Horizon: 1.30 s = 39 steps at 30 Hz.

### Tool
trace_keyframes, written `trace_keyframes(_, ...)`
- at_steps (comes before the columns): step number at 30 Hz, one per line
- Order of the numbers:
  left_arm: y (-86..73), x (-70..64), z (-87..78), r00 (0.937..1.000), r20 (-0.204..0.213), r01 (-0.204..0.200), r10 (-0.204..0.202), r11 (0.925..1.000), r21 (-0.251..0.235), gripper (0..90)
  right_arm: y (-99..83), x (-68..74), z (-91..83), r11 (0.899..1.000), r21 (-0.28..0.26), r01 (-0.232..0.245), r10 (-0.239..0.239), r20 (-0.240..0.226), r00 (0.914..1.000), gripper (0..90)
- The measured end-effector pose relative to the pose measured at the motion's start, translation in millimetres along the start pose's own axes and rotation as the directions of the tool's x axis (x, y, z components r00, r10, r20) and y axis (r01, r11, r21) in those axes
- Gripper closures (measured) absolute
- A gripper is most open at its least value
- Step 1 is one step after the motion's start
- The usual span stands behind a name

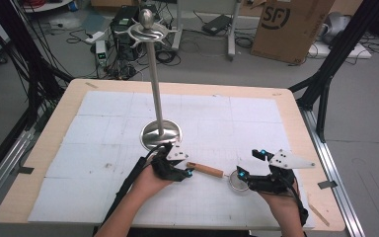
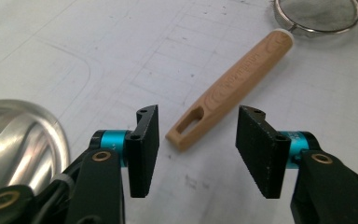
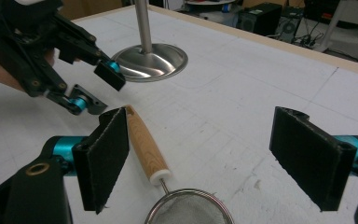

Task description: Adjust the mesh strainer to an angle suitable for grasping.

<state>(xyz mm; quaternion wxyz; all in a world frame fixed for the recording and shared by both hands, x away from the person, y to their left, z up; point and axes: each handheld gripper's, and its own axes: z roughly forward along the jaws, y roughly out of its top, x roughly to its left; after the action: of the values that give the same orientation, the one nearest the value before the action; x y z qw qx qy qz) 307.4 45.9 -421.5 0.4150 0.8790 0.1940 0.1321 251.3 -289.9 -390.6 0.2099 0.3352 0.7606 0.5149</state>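
Observation:
A small strainer lies flat on the white mat, its wooden handle pointing left and its metal mesh bowl to the right. My left gripper is open at the handle's slotted end, which sits just ahead of the gap between the jaws of the left gripper. My right gripper is open too, hovering over the bowl. In the right gripper view the handle runs beside one jaw of the right gripper, and the bowl is at the bottom edge. Nothing is held.
A tall metal stand with a round base and hooked arms at its top rises just behind the left gripper. The base is close to that gripper's left side. Cables, boxes and black frame legs surround the table.

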Motion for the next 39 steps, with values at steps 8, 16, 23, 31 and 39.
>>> trace_keyframes(8, -21.4, 7.7, -35.5, 0.9990, -0.042, 0.014, -0.015, 0.9995, -0.029, 40.8, -0.5, 1.8, 3.3, 1.000, 0.008, 0.006, -0.006, 0.000, 1.0000, 19.2)
trace_keyframes(16, -36.9, 18.4, -56.3, 0.9968, -0.045, 0.063, -0.067, 0.9942, -0.087, 35.8, 0.9, 2.3, 2.4, 1.000, 0.011, 0.014, -0.014, 0.003, 0.9999, 19.2)
trace_keyframes(23, -47.5, 25.3, -65.1, 0.9933, -0.056, 0.095, -0.101, 0.9896, -0.109, 34.3, -0.9, 4.2, 9.5, 0.999, 0.033, 0.023, -0.023, -0.014, 0.9996, 19.2)
trace_keyframes(31, -54.6, 32.6, -76.6, 0.9935, -0.043, 0.099, -0.105, 0.9867, -0.129, 27.8, -1.4, 5.0, 13.3, 0.999, 0.042, 0.028, -0.027, -0.016, 0.9995, 19.2)
trace_keyframes(39, -60.8, 41.9, -97.4, 0.9900, -0.062, 0.113, -0.126, 0.9770, -0.181, 25.6, -2.9, 6.9, 18.5, 0.998, 0.061, 0.035, -0.033, -0.018, 0.9993, 19.2)
